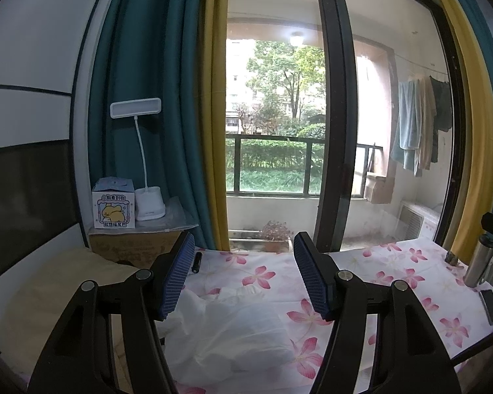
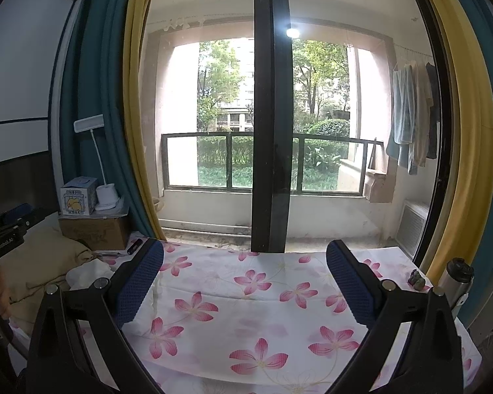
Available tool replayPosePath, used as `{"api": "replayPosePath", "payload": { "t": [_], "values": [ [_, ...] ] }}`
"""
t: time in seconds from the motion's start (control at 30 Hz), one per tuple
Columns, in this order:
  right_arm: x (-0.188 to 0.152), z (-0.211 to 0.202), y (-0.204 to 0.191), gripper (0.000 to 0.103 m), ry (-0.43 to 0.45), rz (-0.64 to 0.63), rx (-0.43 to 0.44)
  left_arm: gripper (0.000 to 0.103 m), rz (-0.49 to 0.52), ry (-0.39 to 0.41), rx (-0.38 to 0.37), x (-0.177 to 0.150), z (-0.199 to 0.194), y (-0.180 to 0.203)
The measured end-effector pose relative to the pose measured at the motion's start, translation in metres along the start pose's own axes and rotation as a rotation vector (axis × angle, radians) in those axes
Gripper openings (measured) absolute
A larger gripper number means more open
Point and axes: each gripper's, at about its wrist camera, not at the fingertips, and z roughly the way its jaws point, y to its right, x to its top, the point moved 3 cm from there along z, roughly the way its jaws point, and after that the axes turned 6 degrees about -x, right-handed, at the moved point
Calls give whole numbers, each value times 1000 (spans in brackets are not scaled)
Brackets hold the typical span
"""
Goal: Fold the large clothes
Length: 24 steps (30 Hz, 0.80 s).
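one white garment (image 1: 233, 331), two spread grippers (image 1: 243, 279)

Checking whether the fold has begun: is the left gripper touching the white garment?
Cannot tell. In the left wrist view the open left gripper overlaps the white garment; no contact or gap shows.

Your left gripper (image 1: 243, 275) hovers with blue-padded jaws spread wide above a crumpled white garment (image 1: 233, 331), gripping nothing. The garment lies on the pink-flowered white sheet of the bench (image 1: 378, 282). A steel bottle (image 1: 480, 261) and dark phone (image 1: 490, 306) sit far right.
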Motion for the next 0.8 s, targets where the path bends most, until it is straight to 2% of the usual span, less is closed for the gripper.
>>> {"api": "replayPosePath", "payload": {
  "t": [0.8],
  "values": [
    [-3, -1, 3, 99, -2, 7, -11, 66, 2, -1, -11, -2, -2, 6]
  ]
}}
